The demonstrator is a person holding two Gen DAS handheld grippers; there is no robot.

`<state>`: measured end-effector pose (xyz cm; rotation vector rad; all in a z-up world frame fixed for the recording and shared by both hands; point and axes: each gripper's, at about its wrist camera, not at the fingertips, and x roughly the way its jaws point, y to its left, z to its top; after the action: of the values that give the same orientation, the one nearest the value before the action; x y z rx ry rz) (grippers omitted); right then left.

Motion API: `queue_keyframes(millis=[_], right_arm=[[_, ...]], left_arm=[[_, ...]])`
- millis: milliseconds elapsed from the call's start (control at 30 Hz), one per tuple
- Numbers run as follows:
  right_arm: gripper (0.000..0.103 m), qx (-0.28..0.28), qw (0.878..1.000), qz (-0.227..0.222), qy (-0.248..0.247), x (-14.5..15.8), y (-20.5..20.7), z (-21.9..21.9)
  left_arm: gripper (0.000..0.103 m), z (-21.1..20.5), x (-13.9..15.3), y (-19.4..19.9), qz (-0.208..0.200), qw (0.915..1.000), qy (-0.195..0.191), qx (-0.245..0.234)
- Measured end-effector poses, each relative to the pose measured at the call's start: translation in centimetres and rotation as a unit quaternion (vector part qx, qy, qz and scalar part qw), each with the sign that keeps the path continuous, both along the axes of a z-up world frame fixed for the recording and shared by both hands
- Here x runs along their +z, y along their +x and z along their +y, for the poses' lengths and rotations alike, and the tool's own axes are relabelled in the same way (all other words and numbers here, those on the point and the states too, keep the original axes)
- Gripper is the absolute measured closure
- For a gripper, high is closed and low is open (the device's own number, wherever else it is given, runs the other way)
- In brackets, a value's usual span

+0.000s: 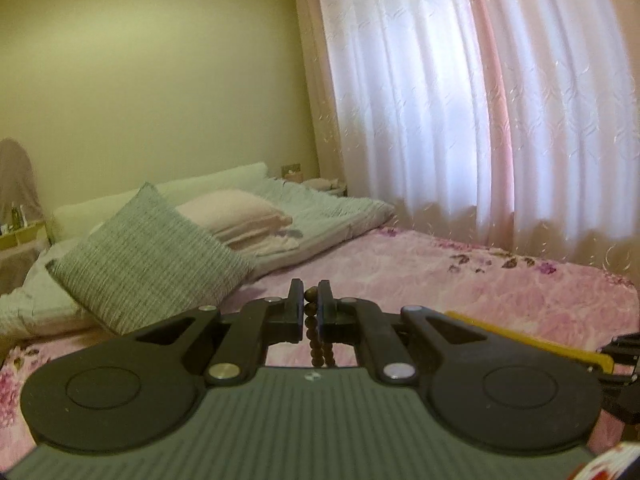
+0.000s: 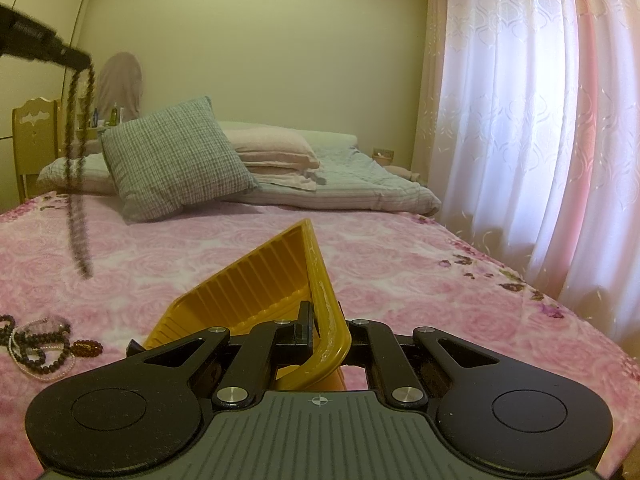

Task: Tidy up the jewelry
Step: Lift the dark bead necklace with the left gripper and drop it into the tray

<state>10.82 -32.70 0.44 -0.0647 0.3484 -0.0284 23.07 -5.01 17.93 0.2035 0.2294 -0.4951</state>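
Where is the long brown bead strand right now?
The long brown bead strand hangs from the shut left gripper, above the pink floral bedspread, left of the tilted yellow plastic tray.

Brown bead strand (image 1: 311,328): pinched at its top, hung doubled above the bed. Yellow ribbed tray (image 2: 256,284): clamped at its rim, tilted up. Heap of dark, white and amber bead strings (image 2: 40,346): laid on the pink bed, left of the tray.

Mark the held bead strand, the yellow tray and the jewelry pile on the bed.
bead strand (image 1: 311,322): left wrist view, beads just below the pads.
yellow tray (image 2: 256,280): right wrist view, ribbed inner floor.
jewelry pile (image 2: 40,346): right wrist view, middle of heap.
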Motion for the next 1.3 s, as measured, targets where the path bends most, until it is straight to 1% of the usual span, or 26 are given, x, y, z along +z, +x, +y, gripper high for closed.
queue_keyframes(millis=[100, 200, 467, 633, 767, 833, 967, 1033, 1067, 1100, 1133, 1233, 1300], right_arm=[[0.096, 0.0, 1.0, -0.001, 0.0, -0.1, 0.0, -0.2], [0.096, -0.001, 1.0, -0.001, 0.001, -0.2, 0.0, -0.2], [0.096, -0.003, 1.0, 0.0, 0.004, -0.3, -0.1, -0.4], [0.096, -0.004, 1.0, -0.001, 0.007, -0.4, -0.1, -0.5], [0.096, -0.005, 1.0, -0.001, 0.009, -0.4, -0.2, -0.5], [0.096, -0.006, 1.0, -0.001, 0.009, -0.4, -0.2, -0.4], [0.096, -0.005, 1.0, -0.002, 0.009, -0.4, -0.2, -0.4], [0.096, -0.006, 1.0, -0.001, 0.01, -0.4, -0.2, -0.4], [0.096, -0.006, 1.0, 0.0, 0.01, -0.5, -0.2, -0.5], [0.096, -0.007, 1.0, 0.0, 0.01, -0.5, -0.2, -0.5], [0.096, -0.007, 1.0, 0.001, 0.011, -0.5, -0.2, -0.5], [0.096, -0.008, 1.0, 0.001, 0.011, -0.6, -0.3, -0.5], [0.096, -0.008, 1.0, 0.001, 0.011, -0.6, -0.3, -0.5]], left_arm=[[0.098, -1.1, 0.6, 0.0, -0.004, 0.9999, -0.002, -0.013], [0.098, -2.7, 0.5, 0.2, 0.002, 0.9995, -0.004, -0.031], [0.098, -7.8, -1.5, -0.1, 0.033, 0.9959, 0.002, -0.083], [0.098, -10.6, -3.3, -0.5, 0.067, 0.9906, 0.006, -0.12], [0.097, -12.8, -5.1, -0.7, 0.093, 0.9849, 0.023, -0.144], [0.097, -14.0, -6.2, -0.6, 0.112, 0.9807, 0.033, -0.157], [0.097, -15.4, -8.2, -0.6, 0.128, 0.9767, 0.057, -0.163], [0.096, -15.6, -8.7, -0.6, 0.13, 0.9766, 0.056, -0.162], [0.093, -15.5, -8.9, -0.5, 0.133, 0.9764, 0.053, -0.162], [0.086, -15.3, -8.9, -0.4, 0.134, 0.9767, 0.051, -0.16], [0.084, -15.0, -8.8, -0.3, 0.132, 0.9776, 0.049, -0.156], [0.083, -13.4, -8.6, 0.0, 0.129, 0.981, 0.042, -0.138], [0.081, -11.6, -8.5, 0.4, 0.128, 0.9839, 0.038, -0.118]])
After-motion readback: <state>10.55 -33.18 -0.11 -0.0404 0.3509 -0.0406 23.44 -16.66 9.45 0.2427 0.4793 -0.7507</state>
